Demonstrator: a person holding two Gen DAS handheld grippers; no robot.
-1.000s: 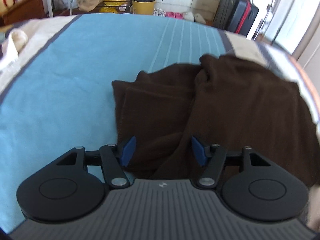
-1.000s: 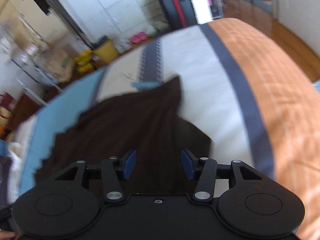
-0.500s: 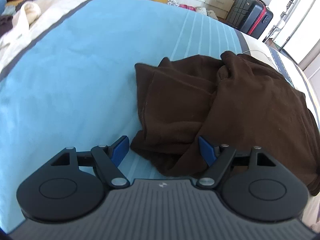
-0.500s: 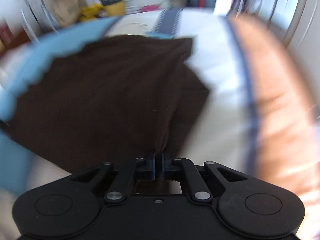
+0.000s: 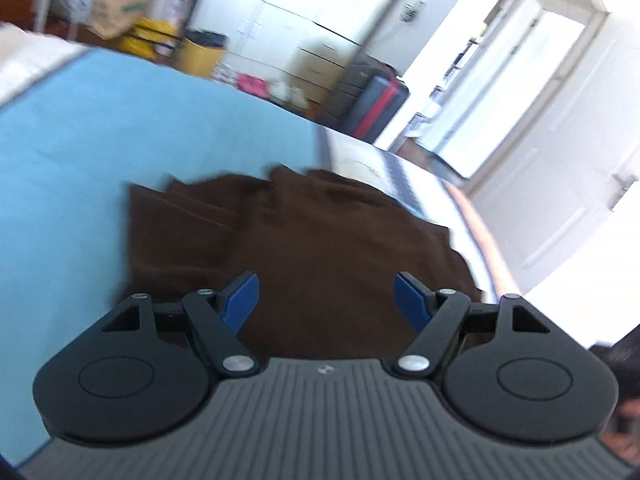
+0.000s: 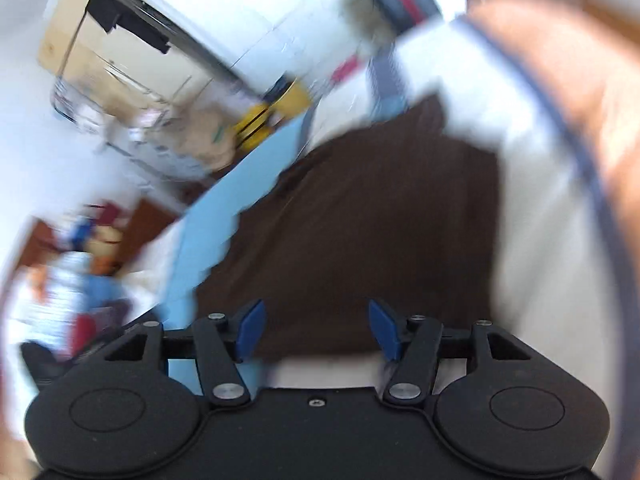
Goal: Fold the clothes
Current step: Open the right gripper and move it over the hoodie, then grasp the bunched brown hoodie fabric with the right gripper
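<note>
We hold both grippers over a crumpled dark-brown knit garment (image 5: 320, 236) lying on the blue, white and orange striped bed cover (image 5: 68, 152); the left gripper (image 5: 326, 300) and right gripper (image 6: 316, 330) each show blue-padded fingers spread wide, gripping nothing.

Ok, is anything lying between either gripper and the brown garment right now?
Nothing visible. The left gripper is open with the brown garment directly ahead on the bedspread. The right gripper is open too, with only brown cloth in front. Both views are blurred, so small items could be missed.
</note>
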